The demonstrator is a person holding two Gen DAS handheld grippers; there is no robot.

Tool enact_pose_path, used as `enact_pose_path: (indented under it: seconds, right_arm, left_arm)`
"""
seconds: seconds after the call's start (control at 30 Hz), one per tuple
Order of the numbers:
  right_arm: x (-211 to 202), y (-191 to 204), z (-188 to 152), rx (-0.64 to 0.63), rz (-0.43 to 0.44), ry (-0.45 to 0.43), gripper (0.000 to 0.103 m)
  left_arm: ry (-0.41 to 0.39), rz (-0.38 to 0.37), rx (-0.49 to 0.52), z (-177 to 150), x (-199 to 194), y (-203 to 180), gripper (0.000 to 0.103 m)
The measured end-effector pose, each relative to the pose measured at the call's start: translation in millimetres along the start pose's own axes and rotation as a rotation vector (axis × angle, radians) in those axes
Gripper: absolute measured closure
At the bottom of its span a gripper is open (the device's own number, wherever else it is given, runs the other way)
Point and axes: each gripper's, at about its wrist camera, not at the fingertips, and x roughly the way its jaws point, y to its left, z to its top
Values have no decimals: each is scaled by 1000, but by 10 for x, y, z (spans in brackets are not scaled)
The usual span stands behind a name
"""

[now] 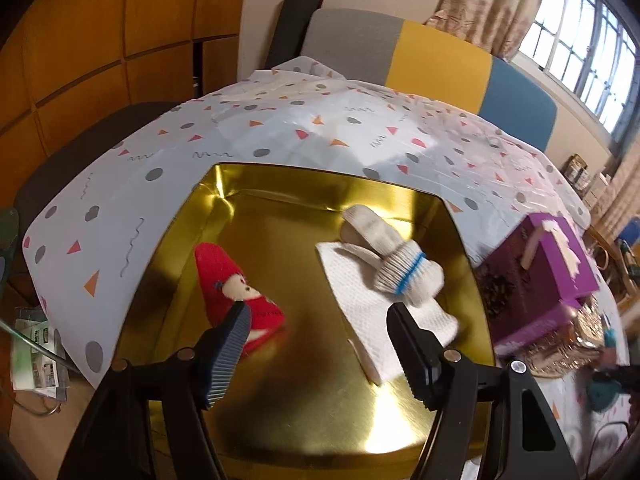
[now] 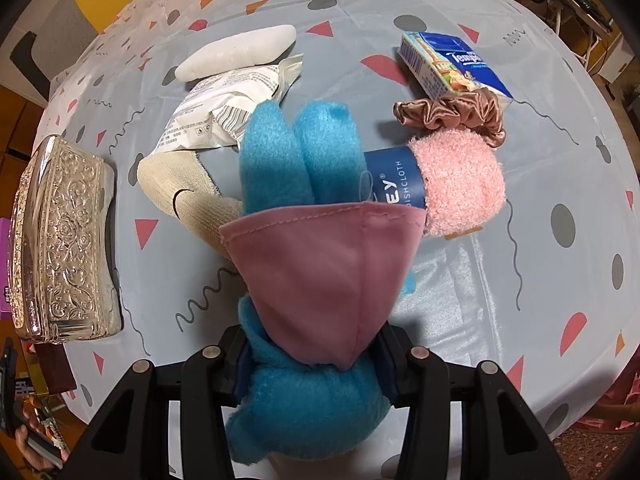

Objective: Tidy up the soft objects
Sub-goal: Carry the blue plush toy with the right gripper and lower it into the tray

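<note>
In the left wrist view my left gripper (image 1: 318, 316) is open and empty above a gold tin tray (image 1: 280, 400). In the tray lie a red Santa-like plush (image 1: 236, 284), a folded white paper towel (image 1: 380, 312) and a white sock with a blue stripe (image 1: 394, 258). In the right wrist view my right gripper (image 2: 312, 356) is shut on a blue plush toy with a pink skirt (image 2: 316, 264) and holds it above the table. Beyond it lie a pink fluffy dishcloth with a blue label (image 2: 456, 176), a brown satin scrunchie (image 2: 452, 114), a beige bandage roll (image 2: 188, 192) and a white soft pad (image 2: 236, 52).
An ornate silver box (image 2: 64, 240) stands at the left. A tissue pack (image 2: 448, 64) and a white wrapper packet (image 2: 224, 108) lie at the back. A purple box (image 1: 540, 276) stands right of the tray. The patterned tablecloth (image 1: 280, 132) covers the table; chairs stand behind it.
</note>
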Motion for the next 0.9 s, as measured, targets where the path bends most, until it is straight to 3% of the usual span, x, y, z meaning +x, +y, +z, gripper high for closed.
enact_pose_path:
  seconds: [0.37, 0.6, 0.73, 0.9]
  right_arm:
    - [-243, -24, -277, 38, 2, -90, 62]
    - [-764, 34, -323, 72, 43, -282, 62]
    - [-1098, 430, -228, -11, 129, -393, 62]
    - [-1469, 1270, -196, -203, 258, -488, 62]
  left_arm:
    - [-5, -45, 43, -72, -89, -164, 32]
    - [-3, -58, 61, -114, -111, -217, 32]
    - [-5, -54, 53, -127, -134, -185, 32]
    - [-22, -32, 33, -117, -189, -56, 32]
